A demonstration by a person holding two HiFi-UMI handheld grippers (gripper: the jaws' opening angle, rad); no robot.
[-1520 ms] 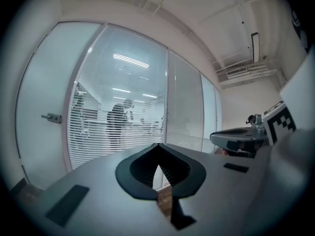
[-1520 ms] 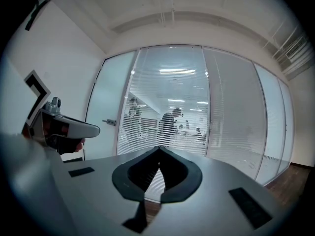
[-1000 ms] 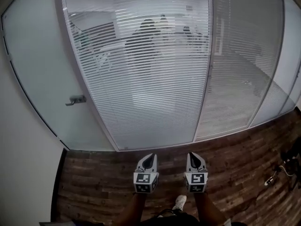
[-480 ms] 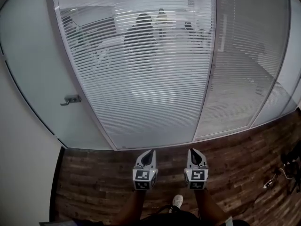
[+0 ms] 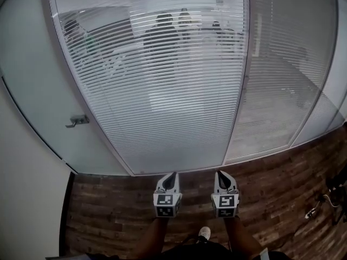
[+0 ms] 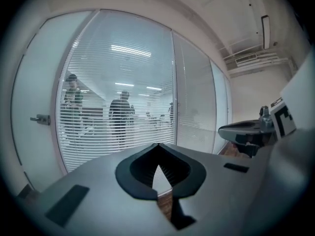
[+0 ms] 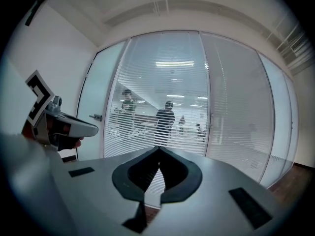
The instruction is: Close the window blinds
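Observation:
White slatted window blinds (image 5: 162, 91) hang behind a glass wall ahead of me, their slats tilted so that people in the room beyond show through. A second panel of blinds (image 5: 282, 85) to the right looks more closed. My left gripper (image 5: 172, 175) and right gripper (image 5: 222, 174) are held side by side, low, over the wooden floor, both pointing at the glass and some way short of it. Both have their jaws together with nothing between them. The blinds (image 6: 118, 117) fill the left gripper view, and the blinds (image 7: 167, 112) fill the right gripper view.
A frosted glass door (image 5: 49, 107) with a metal handle (image 5: 77, 121) stands left of the blinds. A metal mullion (image 5: 238, 91) divides the two blind panels. Dark wooden floor (image 5: 108, 210) lies underfoot. Cables and a small object (image 5: 317, 210) lie at the far right.
Both grippers and the camera have come closer to the glass wall. The blinds look larger and the door handle has slid left and down in the head view. The jaws stay shut.

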